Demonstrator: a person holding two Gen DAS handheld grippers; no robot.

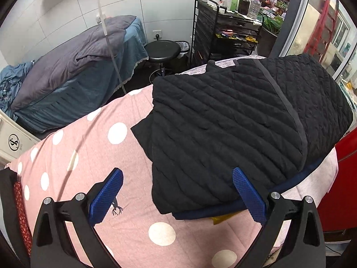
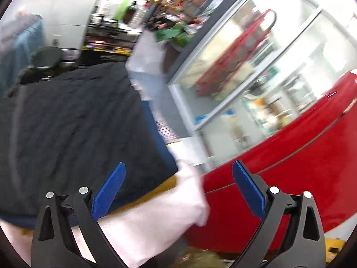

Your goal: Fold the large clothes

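Left wrist view. Folded, the black quilted jacket [image 1: 234, 129] lies on the pink dotted sheet [image 1: 89, 156] of a bed, filling the field from 12 to 3 o'clock; its near hem overhangs a navy layer [image 1: 290, 179] and a yellow scrap [image 1: 223, 218] at 5 o'clock. Left tongs [image 1: 177, 193] stand wide and empty, the right-hand pad [image 1: 250, 196] just over the hem, the other pad [image 1: 107, 197] over bare sheet. Likely risk: a careless sweep of that near pad could snag the hem and spring the fold open, since the quilted bulk looks springy and only loosely settled.

Right wrist view (blurred). Jacket [image 2: 67, 122] occupies 9 to 11 o'clock; a pale cloth edge [image 2: 169, 212] hangs at 6 o'clock beside a red cabinet [image 2: 290, 167] at 3 to 5 o'clock. Right tongs [image 2: 178, 187] are spread wide, holding nothing, out over the bed's edge. Likely risks: the jacket sits near this edge and might slide off if nudged; the glass door [image 2: 245, 67] at 1 o'clock stands near enough to be struck by a fast swing.
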